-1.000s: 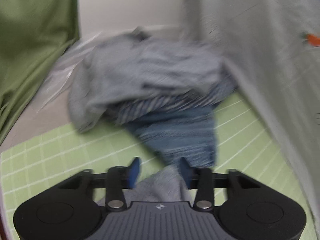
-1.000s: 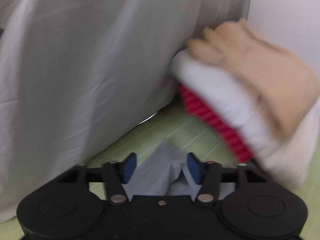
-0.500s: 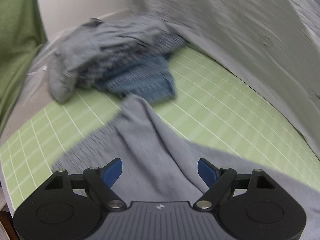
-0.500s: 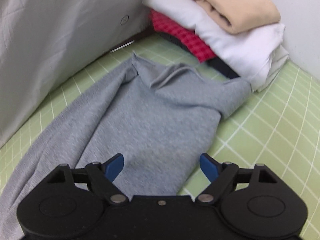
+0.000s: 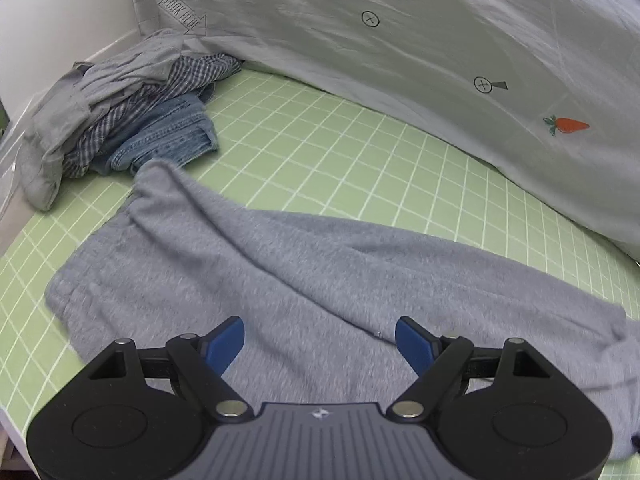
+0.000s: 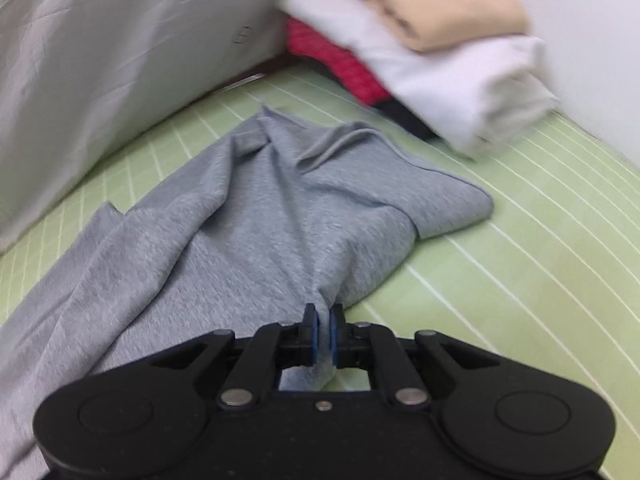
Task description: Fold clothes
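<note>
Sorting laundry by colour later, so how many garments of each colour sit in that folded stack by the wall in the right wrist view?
Tan garment: 1
White garment: 1
Red garment: 1
Black garment: 1, mostly hidden
Total: 4 visible

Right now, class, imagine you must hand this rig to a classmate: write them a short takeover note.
Right gripper: just closed, shut on the near edge of the grey sweatpants.
Left gripper: open above the same sweatpants, pads clear of the cloth.
Sweatpants lie spread but wrinkled on the green grid mat.
Done: folded stack at the far right.
Left: fold the sweatpants, then the unfolded pile at the far left.
</note>
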`<act>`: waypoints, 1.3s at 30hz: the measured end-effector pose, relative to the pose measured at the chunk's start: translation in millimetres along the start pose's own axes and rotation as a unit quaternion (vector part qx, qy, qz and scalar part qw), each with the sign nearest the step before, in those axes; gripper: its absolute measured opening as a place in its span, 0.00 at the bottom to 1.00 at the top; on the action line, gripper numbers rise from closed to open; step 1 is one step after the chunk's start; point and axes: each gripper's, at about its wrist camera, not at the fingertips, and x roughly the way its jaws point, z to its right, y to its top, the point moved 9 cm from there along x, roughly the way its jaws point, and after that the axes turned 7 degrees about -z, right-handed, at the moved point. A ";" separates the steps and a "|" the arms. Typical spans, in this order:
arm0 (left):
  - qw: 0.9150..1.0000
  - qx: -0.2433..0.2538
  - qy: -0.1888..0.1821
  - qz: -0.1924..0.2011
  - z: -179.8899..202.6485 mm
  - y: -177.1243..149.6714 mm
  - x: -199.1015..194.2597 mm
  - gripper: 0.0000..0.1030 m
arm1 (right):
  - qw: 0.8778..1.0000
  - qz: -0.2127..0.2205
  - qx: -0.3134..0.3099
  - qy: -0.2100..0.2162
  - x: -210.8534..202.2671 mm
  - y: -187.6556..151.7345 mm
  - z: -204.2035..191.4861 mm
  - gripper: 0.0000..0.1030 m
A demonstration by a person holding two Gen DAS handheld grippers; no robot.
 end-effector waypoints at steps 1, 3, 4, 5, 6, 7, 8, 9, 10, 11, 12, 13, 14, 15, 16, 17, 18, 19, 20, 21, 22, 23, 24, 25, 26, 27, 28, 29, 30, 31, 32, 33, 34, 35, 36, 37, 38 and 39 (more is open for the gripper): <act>1.000 -0.006 -0.003 -0.003 -2.7 -3.2 -0.6 0.81 | 1.000 -0.003 -0.011 -0.005 -5.7 -7.9 5.9 0.06; 1.000 -0.017 -0.006 -0.009 -6.2 -7.8 0.0 0.81 | 0.999 -0.007 -0.036 -0.012 -14.8 -19.4 13.2 0.08; 1.000 -0.022 -0.007 -0.013 -7.2 -9.4 1.0 0.81 | 0.999 -0.006 -0.042 -0.014 -18.0 -20.9 15.1 0.11; 0.999 -0.026 -0.008 -0.017 -8.2 -11.1 2.0 0.81 | 0.999 -0.005 -0.048 -0.015 -21.3 -22.3 16.9 0.20; 0.999 -0.030 -0.009 -0.020 -9.1 -12.4 2.9 0.81 | 0.999 -0.001 -0.051 -0.018 -25.0 -22.3 18.4 0.26; 0.999 -0.031 -0.009 -0.021 -9.2 -11.6 4.0 0.81 | 0.999 0.009 -0.046 -0.023 -29.8 -18.6 18.8 0.40; 0.999 -0.032 -0.009 -0.022 -9.0 -9.8 5.8 0.81 | 0.999 0.021 -0.042 -0.025 -34.6 -14.0 18.6 0.52; 0.999 -0.033 -0.009 -0.023 -8.9 -8.0 7.6 0.81 | 0.998 0.035 -0.038 -0.020 -38.8 -7.3 16.5 0.56; 0.999 -0.033 -0.009 -0.024 -8.7 -6.1 9.4 0.81 | 0.998 0.044 -0.034 -0.011 -41.4 -0.7 13.3 0.61; 0.999 -0.034 -0.009 -0.024 -8.6 -4.3 11.2 0.81 | 0.998 0.052 -0.031 -0.001 -43.9 5.4 9.5 0.61; 0.999 -0.035 -0.009 -0.025 -8.6 -2.4 13.2 0.81 | 0.998 0.054 -0.029 0.012 -45.2 9.7 3.9 0.61; 0.999 -0.037 -0.008 -0.027 -9.6 0.5 16.3 0.81 | 0.998 0.052 -0.024 0.029 -44.2 13.7 -3.1 0.61; 0.999 -0.040 -0.008 -0.029 -10.6 3.4 19.6 0.81 | 0.998 0.049 -0.019 0.047 -42.8 17.2 -10.5 0.61; 0.999 -0.044 -0.007 -0.031 -11.7 6.7 23.2 0.81 | 0.997 0.040 -0.011 0.069 -39.8 19.3 -18.7 0.61; 0.998 -0.048 -0.007 -0.034 -13.1 10.1 26.8 0.81 | 0.996 0.029 0.001 0.089 -34.7 20.7 -26.0 0.61; 0.998 -0.053 -0.007 -0.036 -16.8 13.9 30.8 0.81 | 0.994 0.018 0.011 0.105 -29.7 21.8 -32.7 0.61; 0.998 -0.058 -0.007 -0.039 -20.4 17.7 35.4 0.81 | 0.993 0.009 0.021 0.113 -24.6 21.7 -37.6 0.61; 0.997 -0.065 -0.007 -0.042 -24.0 21.2 40.3 0.81 | 0.993 0.003 0.029 0.118 -20.0 22.6 -41.9 0.61; 0.996 -0.073 -0.006 -0.046 -27.2 24.7 46.0 0.81 | 0.992 0.003 0.034 0.118 -16.6 25.6 -44.3 0.61; 0.995 -0.082 -0.006 -0.050 -30.4 28.2 51.7 0.81 | 0.992 0.002 0.038 0.117 -13.3 28.6 -46.7 0.61; 0.994 -0.091 -0.005 -0.054 -33.6 31.6 57.3 0.81 | 0.992 0.002 0.043 0.117 -9.7 32.4 -48.3 0.61; 0.993 -0.099 -0.004 -0.058 -36.7 35.0 63.0 0.80 | 0.992 0.001 0.051 0.118 -5.5 38.1 -47.3 0.61; 0.993 -0.106 -0.002 -0.061 -39.3 38.1 68.5 0.80 | 0.991 0.000 0.064 0.120 -1.0 43.5 -45.3 0.61; 0.992 -0.112 -0.001 -0.065 -41.8 41.3 74.0 0.80 | 0.990 -0.002 0.078 0.121 3.8 49.0 -43.1 0.62; 0.991 -0.118 0.001 -0.069 -44.3 44.4 79.4 0.80 | 0.989 -0.003 0.090 0.120 8.9 54.8 -40.5 0.62; 0.990 -0.122 0.004 -0.072 -46.0 47.8 84.3 0.79 | 0.988 -0.003 0.099 0.116 12.7 60.5 -38.0 0.62; 0.989 -0.126 0.008 -0.075 -47.6 51.1 89.0 0.79 | 0.988 -0.002 0.105 0.112 16.6 65.5 -36.3 0.62; 0.988 -0.132 0.012 -0.078 -49.4 54.1 93.0 0.78 | 0.989 -0.004 0.105 0.108 20.7 69.6 -35.9 0.62; 0.987 -0.139 0.017 -0.084 -51.1 56.8 96.8 0.75 | 0.989 -0.006 0.104 0.104 24.9 73.4 -35.9 0.62; 0.985 -0.143 0.022 -0.089 -52.5 59.3 100.3 0.73 | 0.990 -0.011 0.097 0.098 29.6 76.5 -37.2 0.58; 0.985 -0.144 0.024 -0.093 -52.7 61.9 103.3 0.69 | 0.992 -0.017 0.085 0.091 34.6 79.3 -38.7 0.50; 0.985 -0.142 0.025 -0.094 -52.0 64.9 105.6 0.64 | 0.993 -0.024 0.073 0.085 38.9 81.3 -40.8 0.45; 0.985 -0.141 0.027 -0.093 -51.6 67.7 107.5 0.62 | 0.994 -0.030 0.062 0.081 42.5 83.6 -42.9 0.34; 0.985 -0.140 0.030 -0.092 -52.1 70.0 108.7 0.54 | 0.995 -0.032 0.053 0.083 43.9 86.3 -45.2 0.21; 0.986 -0.139 0.034 -0.090 -52.6 72.4 109.9 0.43 | 0.995 -0.034 0.044 0.085 45.3 89.1 -47.6 0.12; 0.986 -0.138 0.037 -0.089 -53.5 74.4 111.3 0.34 | 0.995 -0.033 0.035 0.085 45.4 92.9 -50.0 0.01; 0.985 -0.142 0.044 -0.088 -57.0 75.7 112.6 0.11 | 0.996 -0.021 0.025 0.080 42.2 99.6 -52.7 0.01; 0.984 -0.149 0.050 -0.086 -61.3 77.2 113.2 0.01 | 0.997 -0.010 0.015 0.076 38.9 106.4 -55.4 0.00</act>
